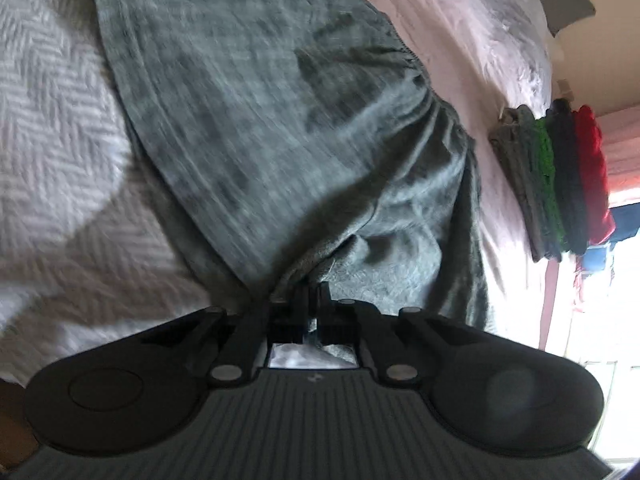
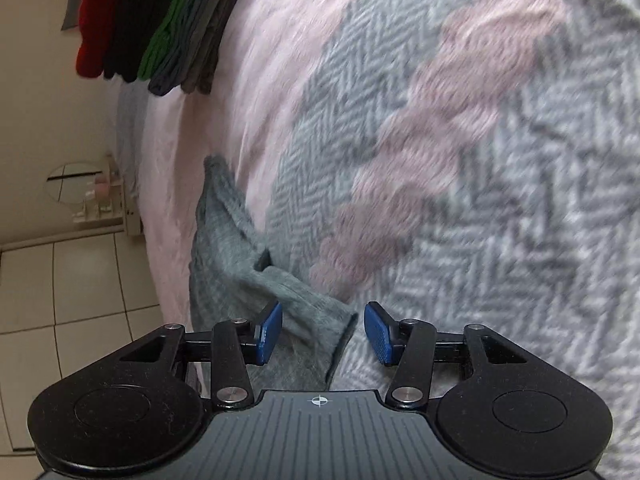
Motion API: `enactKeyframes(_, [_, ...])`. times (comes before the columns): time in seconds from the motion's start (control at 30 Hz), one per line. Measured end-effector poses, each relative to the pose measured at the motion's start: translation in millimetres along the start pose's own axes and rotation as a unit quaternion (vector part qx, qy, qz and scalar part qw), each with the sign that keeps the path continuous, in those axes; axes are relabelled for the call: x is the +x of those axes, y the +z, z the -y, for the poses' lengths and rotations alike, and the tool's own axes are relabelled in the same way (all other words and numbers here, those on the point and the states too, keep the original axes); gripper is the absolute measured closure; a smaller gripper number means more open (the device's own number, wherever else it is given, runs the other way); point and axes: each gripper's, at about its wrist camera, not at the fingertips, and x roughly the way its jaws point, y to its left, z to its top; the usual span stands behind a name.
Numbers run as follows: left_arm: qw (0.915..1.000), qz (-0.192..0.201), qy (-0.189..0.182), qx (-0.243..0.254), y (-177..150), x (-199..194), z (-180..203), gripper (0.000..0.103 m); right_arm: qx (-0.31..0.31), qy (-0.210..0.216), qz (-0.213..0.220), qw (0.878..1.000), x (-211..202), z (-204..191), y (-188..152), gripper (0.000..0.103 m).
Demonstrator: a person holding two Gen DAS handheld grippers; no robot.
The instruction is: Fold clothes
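Both views blurred. Left gripper (image 1: pixel 312 300) jaws clenched on grey garment (image 1: pixel 260 120); right gripper (image 2: pixel 323 332) jaws released.

Cream wall (image 2: pixel 36 92), white tiled floor (image 2: pixel 80 280), pink-grey herringbone bedspread (image 2: pixel 500 220), bright window (image 1: pixel 624 300).

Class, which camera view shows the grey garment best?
The left wrist view: the grey garment spreads across the bed, gathered into the shut jaws. The right wrist view shows only one corner, between open jaws.
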Motion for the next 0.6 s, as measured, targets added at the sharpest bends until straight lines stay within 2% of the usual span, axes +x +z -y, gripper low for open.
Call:
enactKeyframes(0.07, [0.9999,-0.009,0.001,0.011,-0.2,2.2,1.3,0.103,0.001,-0.002,0.009,1.0,-1.0,0.8,-3.4,0.053])
enactKeyframes(0.17, [0.9999,-0.014,-0.002,0.002,-4.0,7.5,-0.6,0.103,-0.028,-0.019,0.008,0.999,-4.5,-0.8,-7.4,0.065])
enactKeyframes(0.2, [0.9999,-0.014,-0.002,-0.005,-4.7,8.2,-3.0,0.103,-0.04,-0.027,0.005,0.999,-5.3,-1.2,-8.6,0.065])
enactKeyframes(0.33, [0.9997,-0.017,-0.006,-0.017,-5.6,11.3,-8.1,0.103,0.021,0.009,0.013,1.0,-2.2,16.5,-7.2,0.065])
enactKeyframes(0.43, [0.9996,-0.02,-0.006,-0.016,-3.9,13.3,-7.7,0.103,0.013,0.013,0.009,1.0,16.2,13.9,-6.0,0.067])
enactKeyframes(0.5, [0.9996,-0.022,-0.008,-0.017,-3.5,14.4,-8.0,0.103,-0.016,0.004,0.002,1.0,30.1,6.1,-7.8,0.087])
enactKeyframes(0.57, [0.9994,-0.024,-0.012,-0.019,-3.5,13.3,-7.2,0.103,-0.041,-0.002,0.003,0.999,37.0,-1.9,-10.0,0.099])
enactKeyframes(0.6, [0.9993,-0.026,-0.016,-0.02,-3.5,12.2,-6.6,0.103,-0.051,-0.001,0.007,0.999,37.0,-6.1,-11.0,0.099])
